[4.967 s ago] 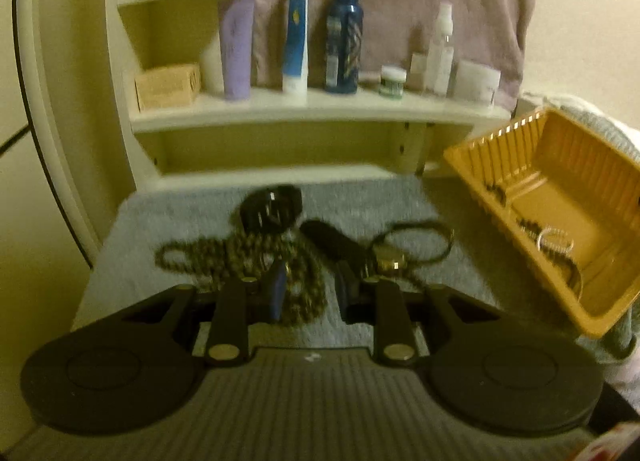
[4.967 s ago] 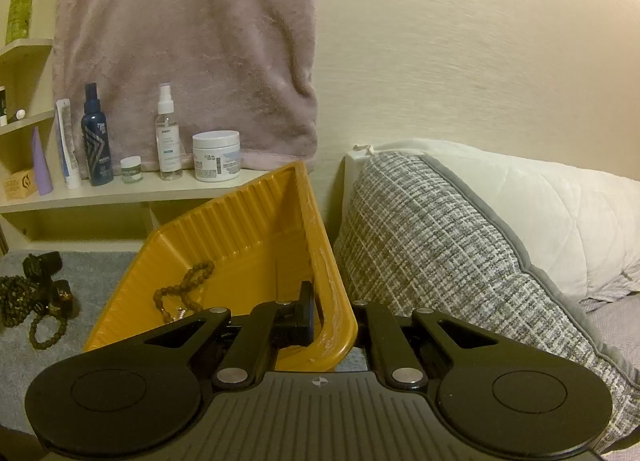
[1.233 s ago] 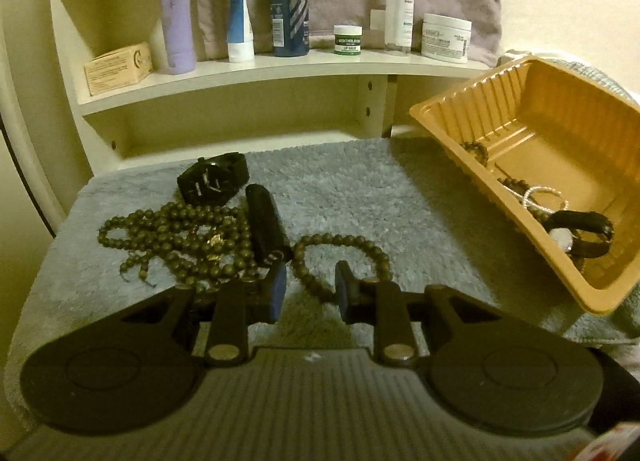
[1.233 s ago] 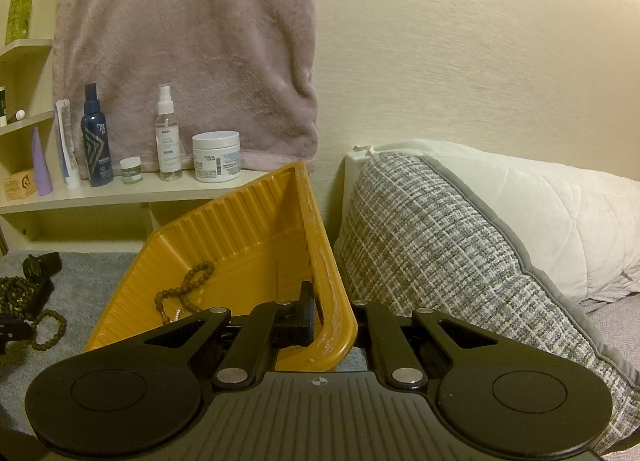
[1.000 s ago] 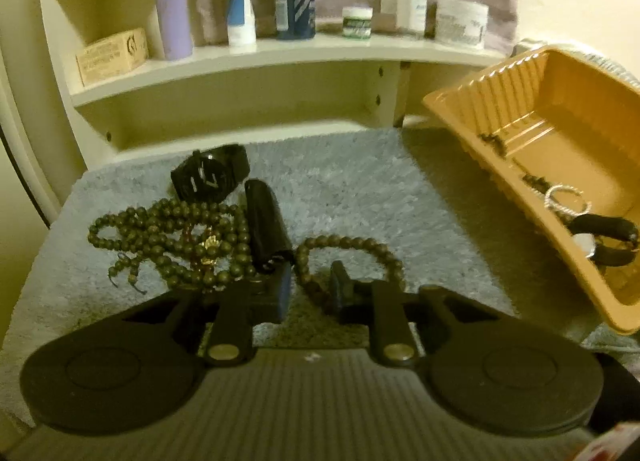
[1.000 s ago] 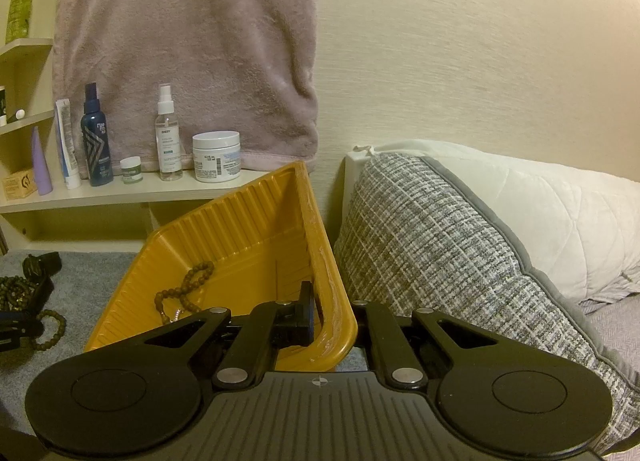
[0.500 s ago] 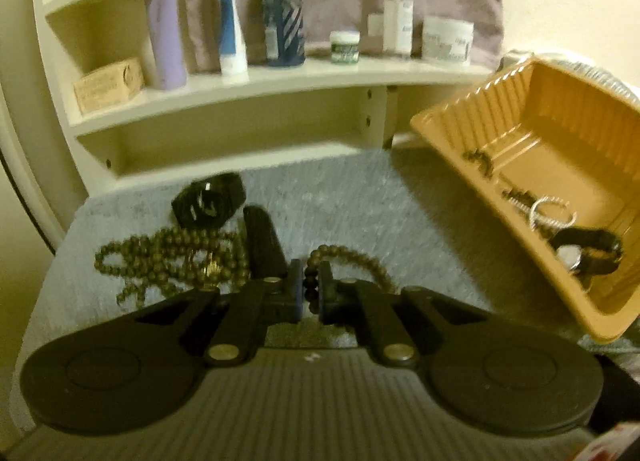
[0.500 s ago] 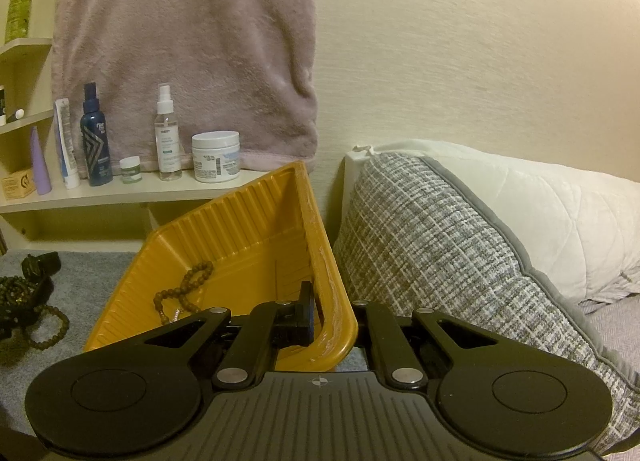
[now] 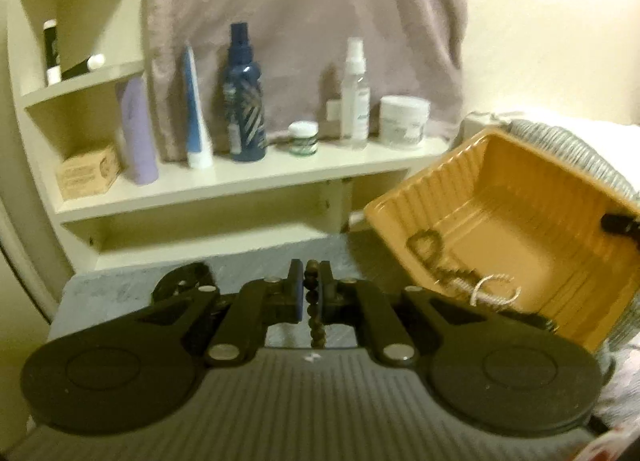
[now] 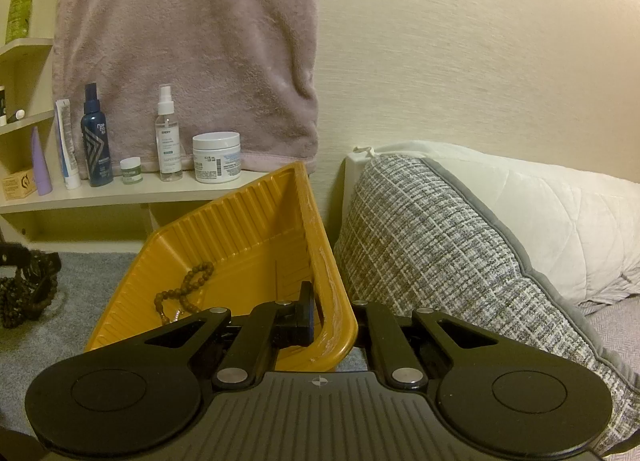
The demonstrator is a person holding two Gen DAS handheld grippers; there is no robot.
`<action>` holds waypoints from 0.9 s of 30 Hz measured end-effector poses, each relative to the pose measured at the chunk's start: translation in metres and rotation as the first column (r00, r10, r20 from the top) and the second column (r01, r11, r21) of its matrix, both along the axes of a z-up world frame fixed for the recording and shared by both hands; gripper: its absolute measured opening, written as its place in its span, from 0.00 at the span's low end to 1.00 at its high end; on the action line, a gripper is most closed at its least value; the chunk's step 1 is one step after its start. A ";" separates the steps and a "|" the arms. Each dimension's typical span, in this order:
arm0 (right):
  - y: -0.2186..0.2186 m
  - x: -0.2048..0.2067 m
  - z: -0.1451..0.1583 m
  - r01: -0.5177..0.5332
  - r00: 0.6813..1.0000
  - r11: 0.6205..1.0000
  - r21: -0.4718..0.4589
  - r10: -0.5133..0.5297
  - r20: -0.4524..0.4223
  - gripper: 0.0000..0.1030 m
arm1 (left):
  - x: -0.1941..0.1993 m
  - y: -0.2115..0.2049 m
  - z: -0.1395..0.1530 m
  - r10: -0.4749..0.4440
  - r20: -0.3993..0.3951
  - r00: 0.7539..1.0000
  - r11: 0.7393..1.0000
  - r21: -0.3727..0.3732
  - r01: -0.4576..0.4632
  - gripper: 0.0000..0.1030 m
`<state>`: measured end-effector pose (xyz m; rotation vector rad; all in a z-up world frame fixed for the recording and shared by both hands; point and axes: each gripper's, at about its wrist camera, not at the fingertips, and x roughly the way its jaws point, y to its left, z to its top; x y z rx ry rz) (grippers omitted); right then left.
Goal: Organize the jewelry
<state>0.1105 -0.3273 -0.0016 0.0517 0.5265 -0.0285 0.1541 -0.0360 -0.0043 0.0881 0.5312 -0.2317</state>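
My left gripper (image 9: pixel 311 291) is shut on a brown bead bracelet (image 9: pixel 314 317), which hangs between its pads above the grey mat (image 9: pixel 256 261). To its right the orange tray (image 9: pixel 520 221) stands tilted, with a bead string (image 9: pixel 426 249) and a silvery bracelet (image 9: pixel 494 293) inside. My right gripper (image 10: pixel 334 315) is shut on the near rim of that orange tray (image 10: pixel 248 245), holding it tipped up; a bead bracelet (image 10: pixel 184 291) lies in it. A black watch (image 9: pixel 182 281) and a bead necklace (image 10: pixel 20 301) lie on the mat at the left.
A cream shelf (image 9: pixel 240 181) behind the mat carries bottles, tubes and jars, below a hanging pink towel (image 10: pixel 188 49). A grey woven cushion (image 10: pixel 432 245) and a white pillow (image 10: pixel 560 213) lie right of the tray.
My left gripper shut on the bead bracelet and lifted it off the mat, so the view rose toward the shelf. The right gripper and tray have not moved.
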 end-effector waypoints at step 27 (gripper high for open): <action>0.002 -0.002 0.002 0.001 1.000 1.000 0.015 -0.001 0.004 0.06 | 0.007 -0.096 0.003 -0.321 -0.042 0.946 0.939 -0.143 0.312 0.21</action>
